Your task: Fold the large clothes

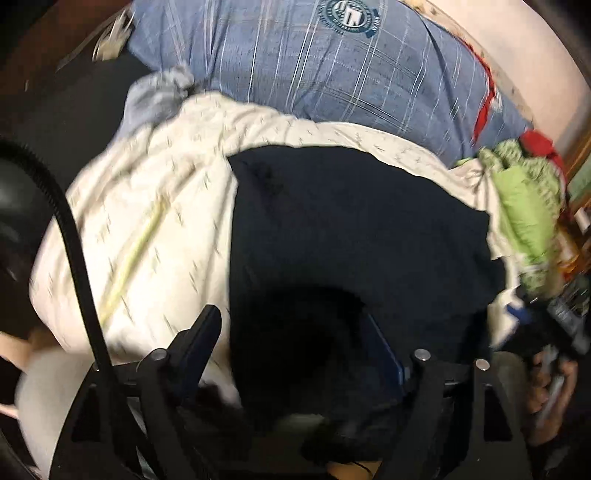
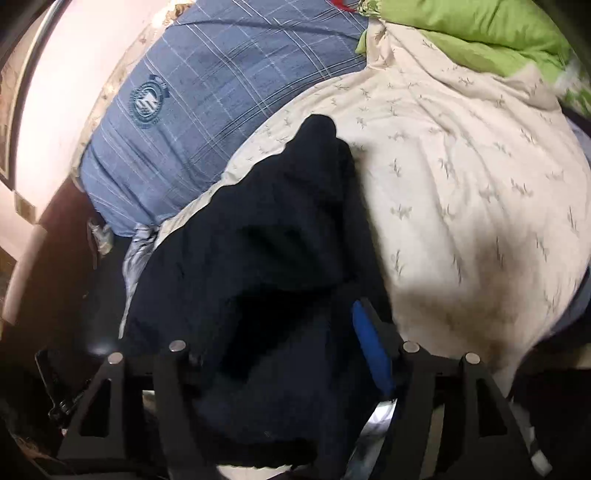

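Both grippers sit low over a dark navy garment spread on a cream bedsheet printed with small sprigs. The left gripper has its fingers set wide, dark cloth bunched in the gap between them; whether the pads actually bite on the fabric cannot be told, since the folds hide the contact. The right gripper looks much the same: one blue-padded finger stands clear on the right, the other is buried under navy cloth, so its grasp cannot be judged either.

The garment lies across the near part of the bed, with one narrow end reaching toward a blue plaid pillow. A green cloth is heaped at the far edge of the sheet.

The step in hand appears to be taking up the near edge to carry it over. To do this well, each gripper should catch only the top layer of the navy cloth and none of the sheet below. The two should lift together and keep the edge taut between them, so the fold lands straight rather than skewed toward the pillow.
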Motion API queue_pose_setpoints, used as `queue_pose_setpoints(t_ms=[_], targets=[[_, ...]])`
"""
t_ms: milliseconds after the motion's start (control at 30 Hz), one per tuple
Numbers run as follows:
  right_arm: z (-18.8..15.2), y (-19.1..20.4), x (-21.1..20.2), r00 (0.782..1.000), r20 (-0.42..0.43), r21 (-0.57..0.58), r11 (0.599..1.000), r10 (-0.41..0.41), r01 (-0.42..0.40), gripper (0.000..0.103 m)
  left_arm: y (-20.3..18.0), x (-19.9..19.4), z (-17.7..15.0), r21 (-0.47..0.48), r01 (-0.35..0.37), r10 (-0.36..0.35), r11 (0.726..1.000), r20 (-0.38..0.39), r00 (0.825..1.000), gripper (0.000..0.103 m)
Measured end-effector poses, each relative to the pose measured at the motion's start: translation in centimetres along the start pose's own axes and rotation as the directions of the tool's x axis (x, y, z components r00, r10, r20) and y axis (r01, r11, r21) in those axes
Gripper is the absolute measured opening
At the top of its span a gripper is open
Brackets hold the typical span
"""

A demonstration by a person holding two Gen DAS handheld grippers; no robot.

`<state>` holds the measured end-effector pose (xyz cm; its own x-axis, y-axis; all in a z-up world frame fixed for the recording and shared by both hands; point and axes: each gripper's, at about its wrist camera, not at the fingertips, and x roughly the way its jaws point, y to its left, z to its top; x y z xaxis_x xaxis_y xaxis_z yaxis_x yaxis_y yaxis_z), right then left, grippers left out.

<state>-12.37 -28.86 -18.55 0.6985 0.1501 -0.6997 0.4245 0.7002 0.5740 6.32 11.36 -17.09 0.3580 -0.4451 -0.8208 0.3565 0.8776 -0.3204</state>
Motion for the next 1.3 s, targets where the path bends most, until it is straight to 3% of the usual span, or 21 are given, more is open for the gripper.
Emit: queue_pose_setpoints(t_ms=[67,167,300,367,400,467,500,567,600,667,833,933,1000,1100,1200,1300], targets=[[-0.9,-0.1,-0.6,1.0,-0.003,0.018,1.0,-0.024,0.024,0.067,0.7,-0.1,-0.1,-0.079,0.041,-0.042,0.996,-0.002,0.999,0.08],[-1.3,0.2,-0.8,1.0,-0.007,0.03,0.999,0.024,-0.024,0.068,1.0,0.9,0.0,-0.187,0.114,-0.12,0.976,-0.02,0.993,0.08],[-0.7,1.9,1.2,0.995,-0.037,0.037,0.995,0.09,-0.089,0.07,-0.9,3.9,1.1,-0.203,0.119,-0.132,0.972,-0.051,0.99,0.08],[-0.3,2.6,3.1,0.995,-0.058,0.046,0.996,0.077,-0.075,0.07,-1.8,5.3,1.8,-0.178,0.073,-0.083,0.981,-0.054,0.995,0.076],[-0.2,2.9,3.9,0.996,-0.065,0.045,0.997,0.062,-0.059,0.07,-2.1,6.1,2.1,-0.171,0.036,-0.047,0.985,-0.064,0.997,0.072],[-0.1,3.2,5.8,0.996,-0.084,0.043,0.999,0.015,-0.011,0.068,-2.1,8.3,2.9,-0.189,-0.001,-0.021,0.982,-0.114,0.993,0.025],[-0.1,3.3,6.5,0.996,-0.088,0.037,0.999,-0.012,0.015,0.063,-1.9,9.0,3.1,-0.199,-0.008,-0.02,0.98,-0.139,0.99,0.016],[0.0,3.1,7.0,0.996,-0.084,0.019,0.999,-0.04,0.042,0.023,-1.4,9.3,3.2,-0.235,-0.014,-0.02,0.972,-0.143,0.989,0.007],[0.1,3.0,6.8,0.996,-0.082,0.018,0.999,-0.039,0.04,0.015,-1.5,8.6,3.2,-0.226,-0.005,-0.022,0.974,-0.119,0.993,0.004],[0.3,3.0,5.2,0.998,-0.044,-0.001,0.999,-0.037,0.037,0.009,-2.2,6.3,3.1,-0.178,-0.002,-0.011,0.984,-0.069,0.998,0.0],[-0.5,3.2,0.4,1.0,-0.019,-0.026,1.0,0.008,-0.008,0.004,-2.5,1.2,2.1,-0.138,0.016,-0.017,0.99,-0.006,1.0,0.0],[-1.7,3.0,-0.5,0.999,-0.047,-0.028,1.0,0.002,-0.003,0.004,-2.0,1.8,1.1,-0.112,-0.037,0.032,0.993,-0.044,0.999,0.0],[-2.7,3.0,1.1,0.994,-0.102,-0.057,0.998,-0.046,0.041,0.004,-2.3,3.8,0.3,-0.072,-0.114,0.107,0.991,-0.1,0.989,0.0],[-3.9,2.4,4.2,0.972,-0.181,-0.073,0.988,-0.149,0.138,0.004,-2.7,4.8,-1.7,-0.014,-0.164,0.16,0.986,-0.148,0.976,0.0],[-4.0,3.0,3.4,0.969,-0.154,-0.091,0.979,-0.192,0.18,0.004,-3.4,3.9,-2.0,0.023,-0.179,0.181,0.984,-0.11,0.977,0.0],[-4.3,3.7,3.4,0.96,-0.15,-0.135,0.967,-0.236,0.216,0.004,-3.3,5.6,-2.5,0.061,-0.238,0.245,0.969,-0.152,0.958,0.0]])
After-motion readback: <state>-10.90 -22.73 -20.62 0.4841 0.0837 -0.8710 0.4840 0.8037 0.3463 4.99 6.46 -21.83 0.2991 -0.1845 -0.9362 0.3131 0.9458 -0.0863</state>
